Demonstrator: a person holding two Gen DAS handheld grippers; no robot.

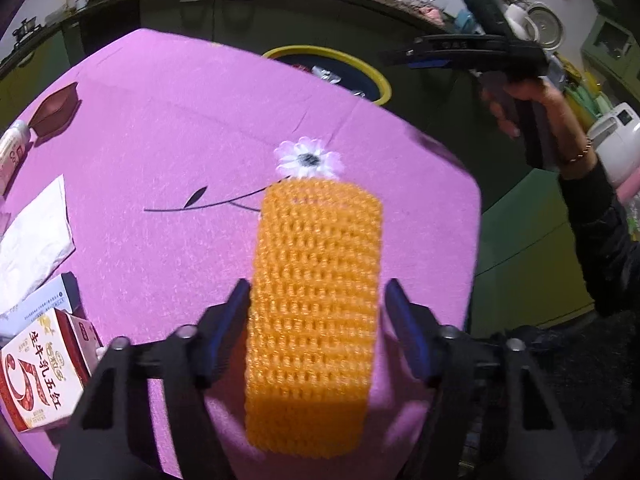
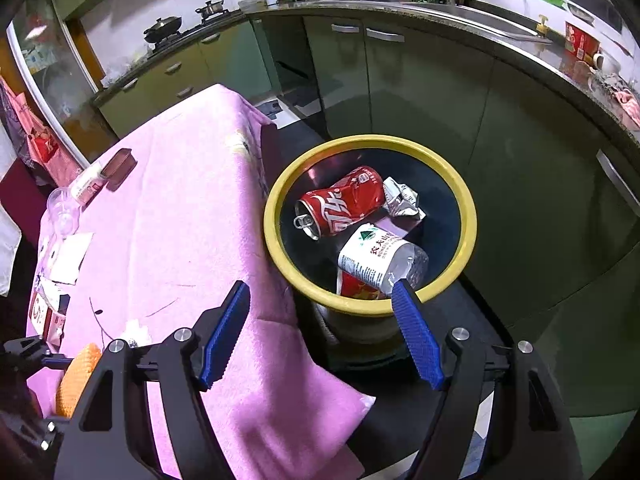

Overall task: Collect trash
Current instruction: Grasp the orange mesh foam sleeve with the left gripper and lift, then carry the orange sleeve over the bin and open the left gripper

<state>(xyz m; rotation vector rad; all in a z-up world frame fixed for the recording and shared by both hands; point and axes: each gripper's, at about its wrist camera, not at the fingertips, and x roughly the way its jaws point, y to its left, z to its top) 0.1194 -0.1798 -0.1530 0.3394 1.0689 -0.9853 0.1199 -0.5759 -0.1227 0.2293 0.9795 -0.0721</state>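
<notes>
Left gripper straddles orange foam fruit net lying on pink tablecloth; left pad touches, right shows a gap (grip uncertain). Right gripper released, empty, above yellow-rimmed bin.

The left tool, at the bottom of the left wrist view, is a black, angular plastic frame whose two arms spread in a V. Each arm carries round silver screw heads at its joints and ends in a flat finger faced with a dark blue pad. The right tool, at the bottom of the right wrist view, is built the same way; there its bright blue pads show fine ribbing and saw-toothed edges. At the upper right of the left wrist view the right tool appears from outside as a long black bar. The hand gripping its handle wears a thin beaded bracelet and a black long sleeve.
</notes>
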